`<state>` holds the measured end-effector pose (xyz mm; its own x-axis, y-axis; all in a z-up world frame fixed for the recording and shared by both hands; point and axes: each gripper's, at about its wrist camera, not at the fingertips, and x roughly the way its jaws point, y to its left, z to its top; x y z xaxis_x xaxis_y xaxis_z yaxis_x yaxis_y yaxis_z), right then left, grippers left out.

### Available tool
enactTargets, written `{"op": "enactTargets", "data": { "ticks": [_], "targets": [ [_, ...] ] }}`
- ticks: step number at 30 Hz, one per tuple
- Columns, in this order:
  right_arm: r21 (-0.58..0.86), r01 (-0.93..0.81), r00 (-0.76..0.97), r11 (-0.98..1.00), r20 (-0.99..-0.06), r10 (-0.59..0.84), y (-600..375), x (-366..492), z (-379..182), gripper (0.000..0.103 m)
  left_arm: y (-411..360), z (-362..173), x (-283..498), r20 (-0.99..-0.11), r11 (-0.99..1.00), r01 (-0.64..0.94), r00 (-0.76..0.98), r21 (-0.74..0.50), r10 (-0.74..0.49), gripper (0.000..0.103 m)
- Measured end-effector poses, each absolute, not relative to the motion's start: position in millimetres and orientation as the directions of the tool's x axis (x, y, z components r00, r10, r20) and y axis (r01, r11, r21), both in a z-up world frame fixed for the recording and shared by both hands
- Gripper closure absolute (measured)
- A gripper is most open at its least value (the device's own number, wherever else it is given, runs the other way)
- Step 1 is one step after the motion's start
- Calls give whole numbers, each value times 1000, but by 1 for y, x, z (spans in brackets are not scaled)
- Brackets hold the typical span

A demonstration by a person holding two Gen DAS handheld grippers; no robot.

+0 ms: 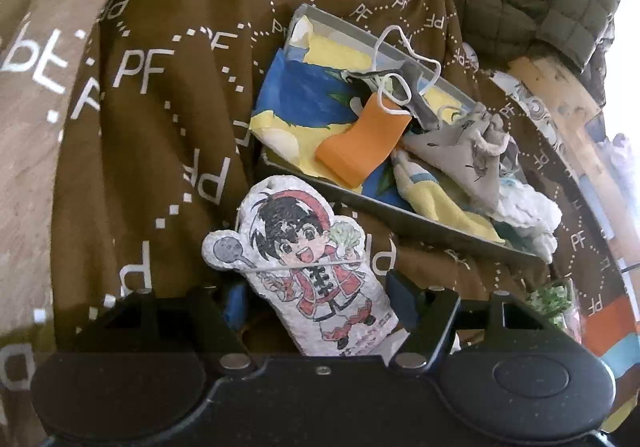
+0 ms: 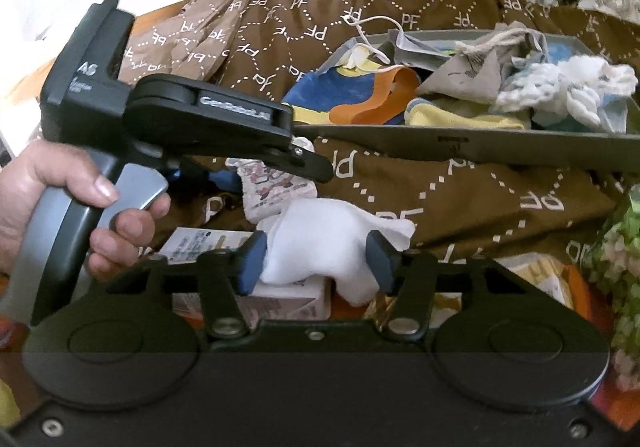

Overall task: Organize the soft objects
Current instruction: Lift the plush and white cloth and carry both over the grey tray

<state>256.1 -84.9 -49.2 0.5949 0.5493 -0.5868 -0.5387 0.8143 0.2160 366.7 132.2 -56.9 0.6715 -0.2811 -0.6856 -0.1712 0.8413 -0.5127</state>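
Left gripper (image 1: 320, 303) with jaws fairly wide around the flat cartoon plush (image 1: 304, 267), contact unclear; right gripper (image 2: 316, 259) clamped narrow on the white soft pouch (image 2: 320, 247); grey tray (image 1: 400, 213) just beyond.

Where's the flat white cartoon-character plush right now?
In the left wrist view, the cartoon-character plush lies on the brown patterned blanket between the left gripper fingers, just in front of the grey tray.
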Motion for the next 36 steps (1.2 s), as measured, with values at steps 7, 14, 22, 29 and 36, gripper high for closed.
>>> {"op": "enactTargets", "data": {
  "ticks": [7, 14, 22, 29, 36],
  "targets": [
    [255, -507, 604, 823, -576, 551, -90, 257, -53, 76, 140, -53, 355, -655, 798, -199, 696, -568, -293, 33],
    [301, -484, 601, 822, -568, 562, -92, 261, -58, 87, 142, -46, 349, -647, 789, -212, 709, -576, -282, 33],
    [279, -468, 638, 839, -550, 539, -95, 262, -55, 96, 139, -32, 346, -622, 805, -182, 735, -565, -270, 35],
    [223, -473, 678, 852, -524, 514, -97, 263, -41, 97, 136, -24, 346, -594, 806, -162, 759, -569, -266, 36],
    [143, -488, 719, 861, -493, 489, -101, 278, -21, 97, 124, -11, 362, -545, 820, -103, 792, -562, -274, 36]
  ]
}}
